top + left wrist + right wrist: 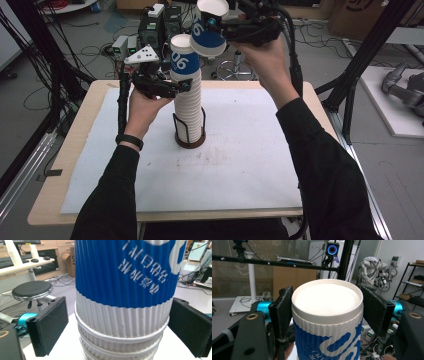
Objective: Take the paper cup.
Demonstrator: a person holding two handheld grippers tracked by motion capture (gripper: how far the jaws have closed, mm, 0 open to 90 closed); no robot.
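Open mat on every side, one tall column in the middle

The tall stack of ribbed white-and-blue paper cups (188,95) in its dark wire holder (189,135) rises from the middle of the white mat (240,170) and is the only thing standing on it; the mat's near half and right side lie bare. The left gripper (186,86) brackets the stack's upper part, its black pads (48,325) standing just off the ribbed wall with a narrow gap on each side. The lifted blue-and-white paper cup (207,37), clamped in the right gripper (212,25), hangs just beside the stack's top. Black frame poles (367,50) flank the pale wooden table (65,165).
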